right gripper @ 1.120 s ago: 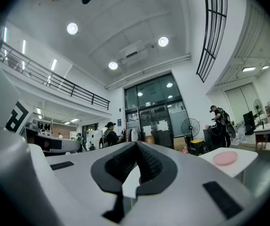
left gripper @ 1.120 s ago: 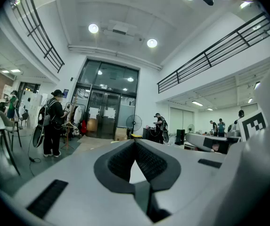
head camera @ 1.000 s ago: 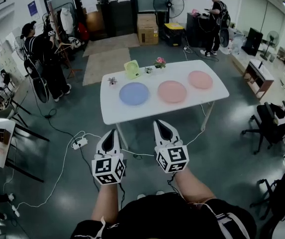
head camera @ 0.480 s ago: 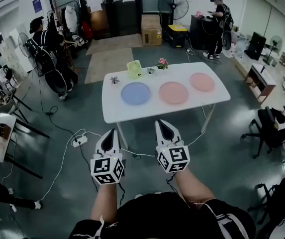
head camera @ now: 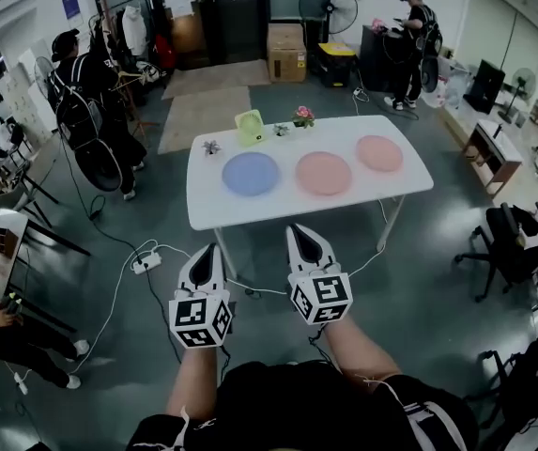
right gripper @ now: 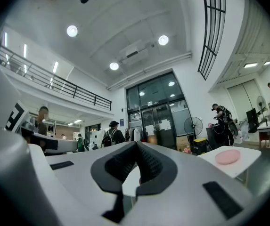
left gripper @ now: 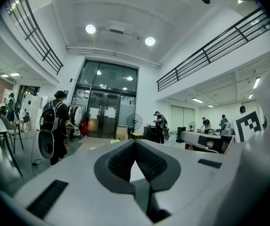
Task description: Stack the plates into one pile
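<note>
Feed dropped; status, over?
Left hand-held gripper, right hand-held gripper: shut, empty. Round blue plate, middle round pink plate, right round pink plate: apart, unstacked. Nothing blocking.

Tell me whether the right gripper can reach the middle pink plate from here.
Probably not yet: the right gripper, shut and empty, hangs short of the white table's near edge. Nothing blocks the middle pink plate; a step forward should do.

We are in a tall, open lab hall: ahead of the right gripper (head camera: 299, 233) stand a white desk (head camera: 222, 205), a pedestal fan (right gripper: 192, 126) and glass doors (right gripper: 158, 121), with a mezzanine railing (right gripper: 78, 95) overhead and rig-wearing people (head camera: 85, 111) around.
</note>
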A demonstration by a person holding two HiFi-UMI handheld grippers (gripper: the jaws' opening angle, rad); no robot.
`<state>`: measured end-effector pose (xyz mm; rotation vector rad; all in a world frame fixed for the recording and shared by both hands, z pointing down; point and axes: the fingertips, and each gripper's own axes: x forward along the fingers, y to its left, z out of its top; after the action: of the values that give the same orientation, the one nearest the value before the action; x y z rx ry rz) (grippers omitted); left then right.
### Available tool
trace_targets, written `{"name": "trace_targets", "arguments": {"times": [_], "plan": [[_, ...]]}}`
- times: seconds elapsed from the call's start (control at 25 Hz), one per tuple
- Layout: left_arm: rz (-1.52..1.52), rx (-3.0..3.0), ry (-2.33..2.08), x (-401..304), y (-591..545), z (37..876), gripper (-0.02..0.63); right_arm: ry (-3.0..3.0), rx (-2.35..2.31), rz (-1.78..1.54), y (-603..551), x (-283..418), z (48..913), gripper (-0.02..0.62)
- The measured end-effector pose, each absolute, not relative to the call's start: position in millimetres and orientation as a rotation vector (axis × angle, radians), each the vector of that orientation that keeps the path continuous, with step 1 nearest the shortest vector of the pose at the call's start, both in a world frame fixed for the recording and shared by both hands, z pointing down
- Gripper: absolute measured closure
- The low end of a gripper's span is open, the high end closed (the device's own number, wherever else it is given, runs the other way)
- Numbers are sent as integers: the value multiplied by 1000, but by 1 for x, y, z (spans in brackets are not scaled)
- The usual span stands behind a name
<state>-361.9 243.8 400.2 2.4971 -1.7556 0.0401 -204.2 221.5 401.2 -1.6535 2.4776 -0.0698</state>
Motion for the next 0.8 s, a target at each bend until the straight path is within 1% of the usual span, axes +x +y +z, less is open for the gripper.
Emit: {"name": "trace_targets", "arguments": {"times": [0.4,0.64,0.8], "plan": [[73,2560,-1740,-330,234,408,595,2491,-1647,-36,209,-191,409,580],[60,2583,-1713,-332,176,414,595,2490,-1671,-53,157,-195,423,580],[52,2588,-1684,-336,120,424,595,2480,-1685,-38,102,-201,426,580]]}}
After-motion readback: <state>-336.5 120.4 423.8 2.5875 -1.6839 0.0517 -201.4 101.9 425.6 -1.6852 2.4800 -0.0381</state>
